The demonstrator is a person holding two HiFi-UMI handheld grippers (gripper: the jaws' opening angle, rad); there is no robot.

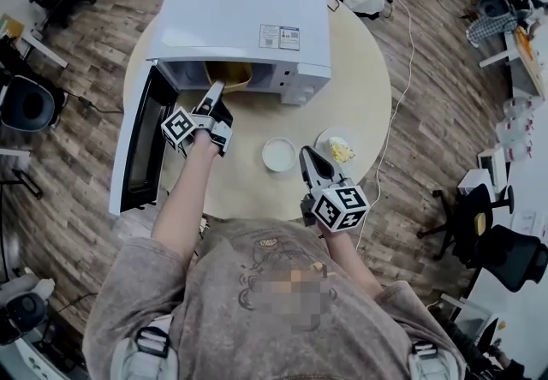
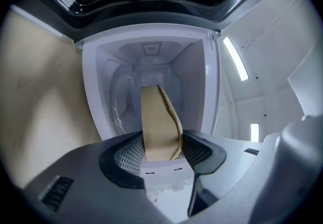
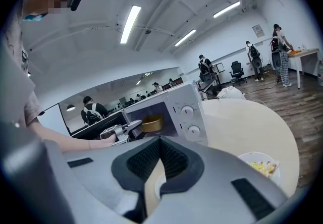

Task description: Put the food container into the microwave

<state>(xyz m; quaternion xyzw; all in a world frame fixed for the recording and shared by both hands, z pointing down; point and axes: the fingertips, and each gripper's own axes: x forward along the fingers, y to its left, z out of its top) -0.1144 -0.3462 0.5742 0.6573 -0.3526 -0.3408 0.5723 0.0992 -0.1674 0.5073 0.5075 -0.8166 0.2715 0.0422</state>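
Observation:
A white microwave (image 1: 248, 19) stands on the round table (image 1: 377, 104) with its door (image 1: 137, 143) swung open to the left. My left gripper (image 1: 214, 93) is shut on the rim of the tan food container (image 1: 229, 74), which sits at the mouth of the cavity. In the left gripper view the container (image 2: 157, 117) shows edge-on between the pads, with the white cavity (image 2: 151, 66) straight ahead. The right gripper view shows the container (image 3: 151, 123) inside the opening. My right gripper (image 1: 306, 156) hovers over the table's near side, jaws together and holding nothing.
A white round lid or dish (image 1: 279, 154) lies just left of my right gripper. A plate with yellow food (image 1: 340, 148) sits to its right. A cable (image 1: 398, 70) runs off the table's right edge. Office chairs, desks and people stand around.

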